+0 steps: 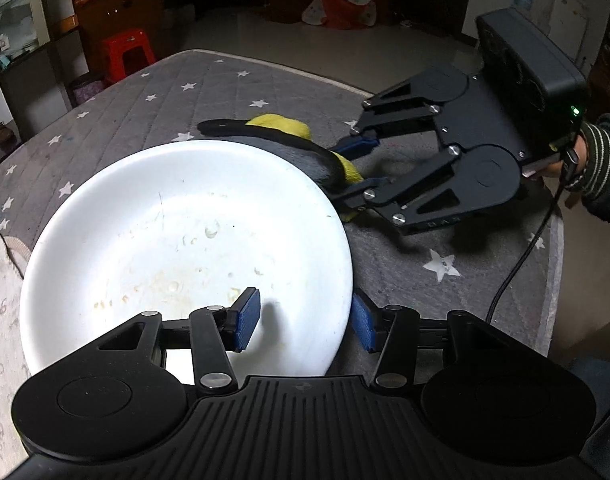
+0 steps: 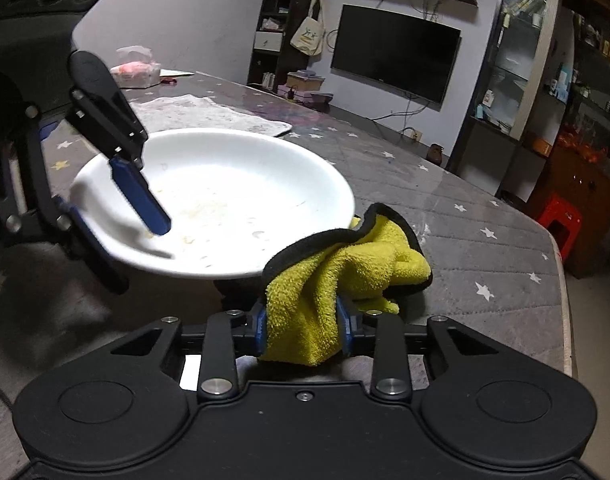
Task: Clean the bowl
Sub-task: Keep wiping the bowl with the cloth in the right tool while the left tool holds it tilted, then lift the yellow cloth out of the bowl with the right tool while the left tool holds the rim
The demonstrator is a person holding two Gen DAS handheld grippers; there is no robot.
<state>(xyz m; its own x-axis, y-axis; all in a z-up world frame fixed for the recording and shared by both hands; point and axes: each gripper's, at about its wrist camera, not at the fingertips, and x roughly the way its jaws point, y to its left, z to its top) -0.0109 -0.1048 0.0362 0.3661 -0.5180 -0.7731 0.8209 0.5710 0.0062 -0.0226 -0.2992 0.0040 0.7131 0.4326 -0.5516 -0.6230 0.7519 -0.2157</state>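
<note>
We see our right gripper (image 2: 303, 326) pinching a fluffy yellow cloth (image 2: 345, 264); our left gripper (image 1: 305, 322) straddles the glossy round bowl (image 1: 177, 240) rim, not visibly pressing.

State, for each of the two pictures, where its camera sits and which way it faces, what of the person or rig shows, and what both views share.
Left wrist: sits on the left gripper, looking down over the soiled white bowl; shows the right gripper and a striped sleeve.
Right wrist: sits on the right gripper, facing the bowl and a wall television; its pads clamp the yellow cloth.
Shared: bowl, cloth, star-patterned table cover, each other's gripper.
</note>
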